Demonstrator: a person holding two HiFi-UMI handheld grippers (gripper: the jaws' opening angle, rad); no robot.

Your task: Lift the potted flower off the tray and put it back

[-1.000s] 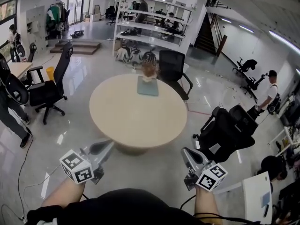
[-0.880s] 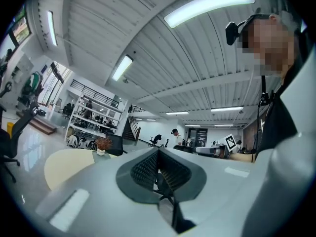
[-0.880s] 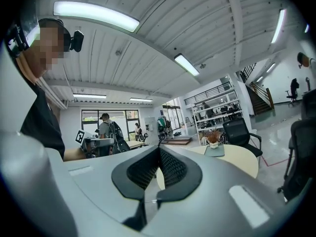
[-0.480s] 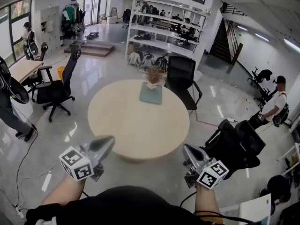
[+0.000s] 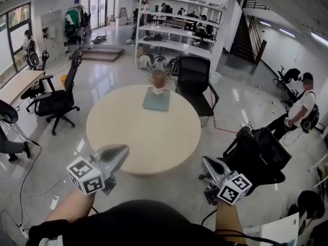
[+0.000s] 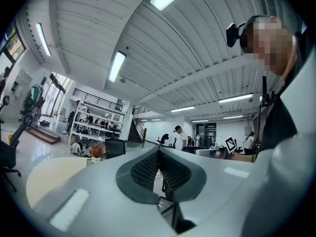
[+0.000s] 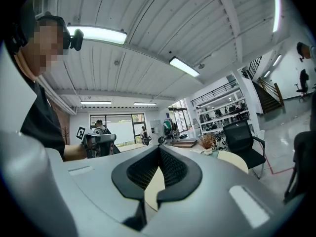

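Note:
A potted flower [image 5: 160,79] with a brownish dried head stands on a teal tray [image 5: 156,100] at the far side of a round beige table [image 5: 143,132]. Both grippers hang short of the table's near edge, far from the pot. My left gripper [image 5: 121,150] is shut with nothing in it, its ribbed pads meeting at the tip [image 6: 159,150]. My right gripper [image 5: 205,162] is likewise shut and empty [image 7: 159,147]. The flower [image 6: 97,151] shows small and distant in the left gripper view, and the flower [image 7: 207,142] shows beyond the table in the right gripper view.
A black office chair [image 5: 192,79] stands behind the table and another [image 5: 59,99] to its left. A third black chair [image 5: 257,153] sits close to my right gripper. Metal shelves [image 5: 174,19] line the back. A person [image 5: 302,107] stands at the far right.
The view has advanced toward the table, which now lies nearer and more to the left. Both grippers came forward with it, still shut and empty. The pot stays on the tray.

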